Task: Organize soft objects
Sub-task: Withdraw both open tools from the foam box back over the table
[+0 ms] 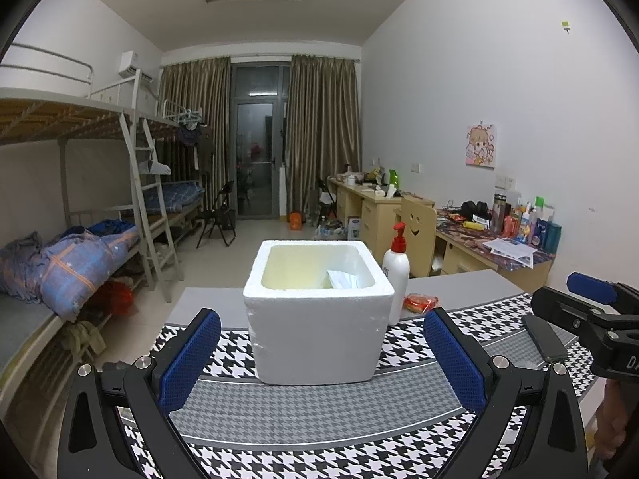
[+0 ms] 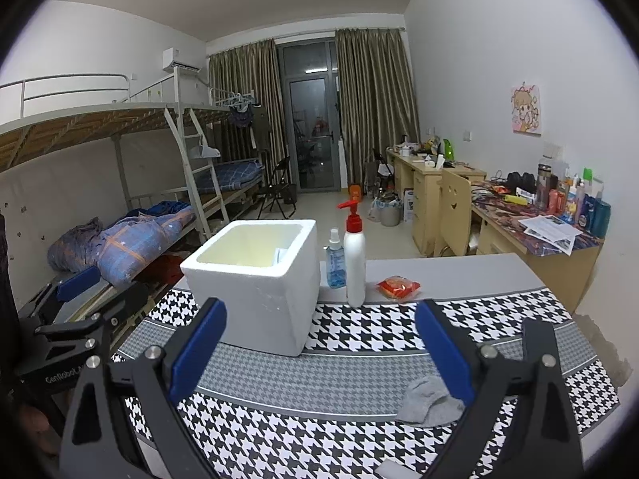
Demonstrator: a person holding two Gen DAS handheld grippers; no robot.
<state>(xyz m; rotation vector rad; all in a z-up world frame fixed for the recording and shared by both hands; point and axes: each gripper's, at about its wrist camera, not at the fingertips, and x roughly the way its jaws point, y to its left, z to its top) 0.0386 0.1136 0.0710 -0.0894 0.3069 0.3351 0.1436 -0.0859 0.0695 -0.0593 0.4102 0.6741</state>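
Left gripper (image 1: 321,359): fingers spread wide, nothing between them, hovering over the houndstooth mat (image 1: 303,411) straight in front of the foam box (image 1: 315,319). Mat's left edge is also the table's left edge there, drop to the floor beyond it, bunk beds (image 1: 68,239) further left. Bare mat between my pads and the box front.

Foam box sits upright on the mat, open top. Inside I see a pale liner and one white folded item (image 1: 343,279) at the right inner wall; can't tell what it is.

Just right of the box: blue spray bottle (image 2: 335,259), then white pump bottle (image 2: 354,259), both upright at the mat's far edge. Red snack packet (image 2: 398,288) lies on the grey table (image 2: 459,271) beyond, apart from the bottles.

Right gripper (image 2: 321,353): jaws wide apart too, empty. Grey sock (image 2: 429,401) lies crumpled on the mat beside the right finger, partly hidden by it; contact unclear. Mat right of the sock is clear to the table edge.
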